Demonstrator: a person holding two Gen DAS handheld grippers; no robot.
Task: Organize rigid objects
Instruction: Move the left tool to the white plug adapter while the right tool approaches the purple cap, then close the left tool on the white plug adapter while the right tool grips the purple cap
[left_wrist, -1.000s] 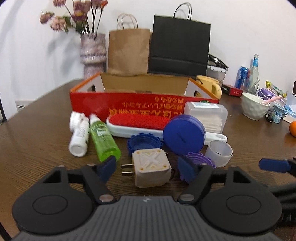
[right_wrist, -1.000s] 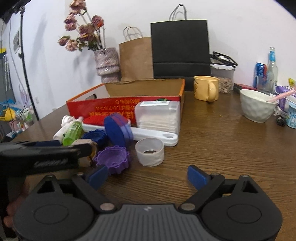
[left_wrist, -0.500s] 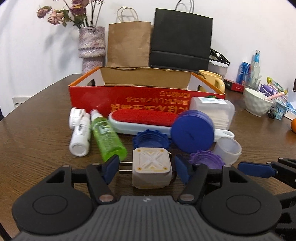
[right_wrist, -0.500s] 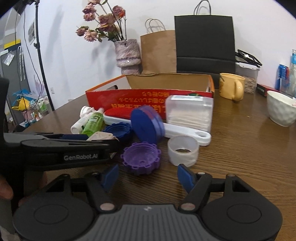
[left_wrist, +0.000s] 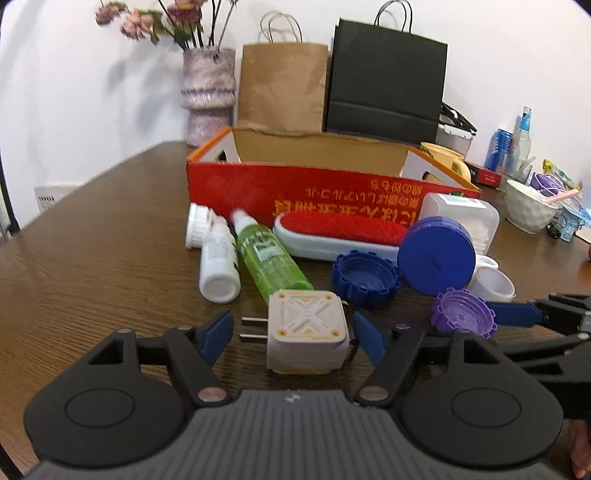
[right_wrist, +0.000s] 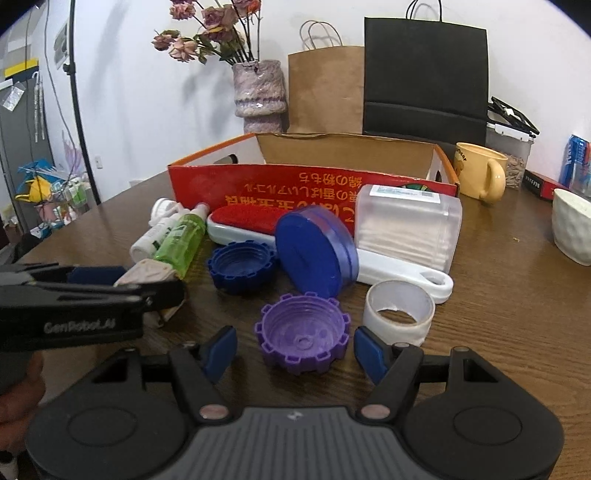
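A beige plug adapter (left_wrist: 306, 332) lies on the wooden table between the fingers of my left gripper (left_wrist: 293, 336). Its jaws are opening and a gap shows on each side of the adapter. A purple toothed cap (right_wrist: 303, 338) sits between the fingers of my right gripper (right_wrist: 295, 350), with neither pad touching it. Behind them lie a dark blue toothed cap (right_wrist: 240, 266), a blue round lid (right_wrist: 314, 254), a tape roll (right_wrist: 399, 312), a green spray bottle (left_wrist: 269, 258), a white bottle (left_wrist: 218, 266) and a red lint brush (left_wrist: 332, 232). The open red cardboard box (left_wrist: 295, 184) stands at the back.
A clear box of cotton swabs (right_wrist: 406, 225) leans against the red box. A vase (left_wrist: 208, 92) and two paper bags (left_wrist: 284, 88) stand by the wall. A yellow mug (right_wrist: 480, 173), a white bowl (left_wrist: 530, 212) and small clutter fill the right side.
Both grippers have moved forward toward the pile. The adapter now sits deeper between the left fingers. The right jaws have narrowed and shifted left, bringing the purple cap between them.
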